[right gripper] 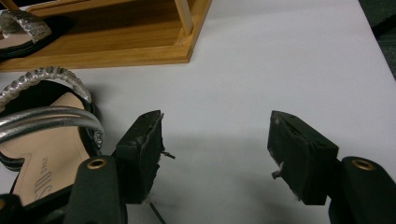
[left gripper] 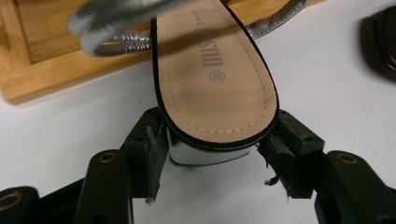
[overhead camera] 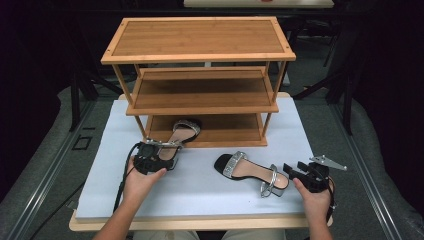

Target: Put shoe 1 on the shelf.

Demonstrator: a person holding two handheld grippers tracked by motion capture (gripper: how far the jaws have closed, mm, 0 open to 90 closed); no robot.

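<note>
A black sandal with silver straps [overhead camera: 182,132] [left gripper: 215,70] lies with its toe on the bottom shelf of a wooden rack [overhead camera: 200,50] and its heel out over the white mat. My left gripper [overhead camera: 161,151] [left gripper: 212,154] is shut on that heel, one pad pressing on each side. The matching sandal [overhead camera: 250,172] [right gripper: 42,140] lies flat on the mat, toe to the left. My right gripper [overhead camera: 295,170] [right gripper: 215,149] stands open just right of its heel, with only bare mat between its jaws.
The rack has three bamboo shelves and stands at the back of the white mat [overhead camera: 200,195]; its bottom shelf [right gripper: 116,51] holds the first sandal's toe [right gripper: 18,28]. Dark floor and grey rails surround the table. The mat's right side is bare.
</note>
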